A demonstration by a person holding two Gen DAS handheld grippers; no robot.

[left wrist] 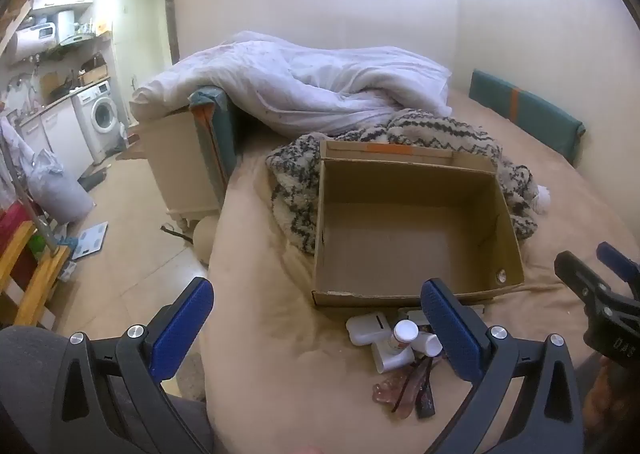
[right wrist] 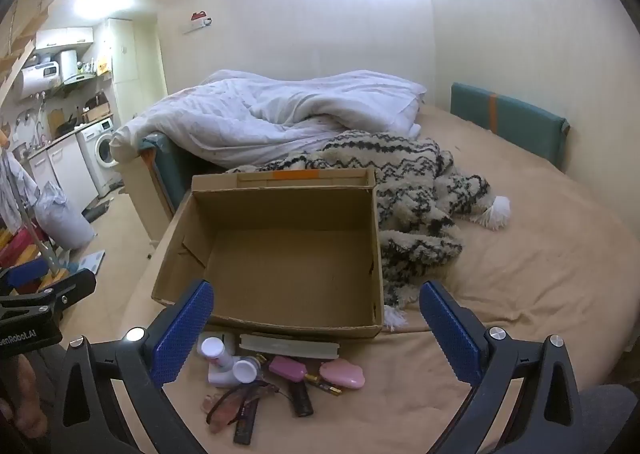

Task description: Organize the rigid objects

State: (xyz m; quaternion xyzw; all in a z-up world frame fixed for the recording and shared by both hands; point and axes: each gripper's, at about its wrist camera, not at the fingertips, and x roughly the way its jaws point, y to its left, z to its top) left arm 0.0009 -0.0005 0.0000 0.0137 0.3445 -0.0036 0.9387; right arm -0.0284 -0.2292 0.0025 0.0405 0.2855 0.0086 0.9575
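Note:
An open cardboard box [right wrist: 280,250] stands on the tan bed, its inside bare. In front of it lies a pile of small things: white bottles [right wrist: 218,350], a flat whitish case [right wrist: 288,346], a pink case [right wrist: 343,373], a pink block [right wrist: 287,369], batteries [right wrist: 326,386], a dark tube [right wrist: 301,398] and tinted glasses [right wrist: 236,406]. My right gripper [right wrist: 316,334] hangs open above the pile, holding nothing. My left gripper [left wrist: 318,328] is open too, the same box [left wrist: 412,230] and white bottles [left wrist: 404,334] ahead of it. The right gripper's tip shows at the edge [left wrist: 592,286].
A patterned woolly blanket [right wrist: 416,190] lies behind and right of the box, with a white duvet [right wrist: 272,118] further back. A teal cushion [right wrist: 508,122] leans on the wall. Left of the bed the floor drops away toward a washing machine [left wrist: 102,118] and a wooden frame [left wrist: 32,274].

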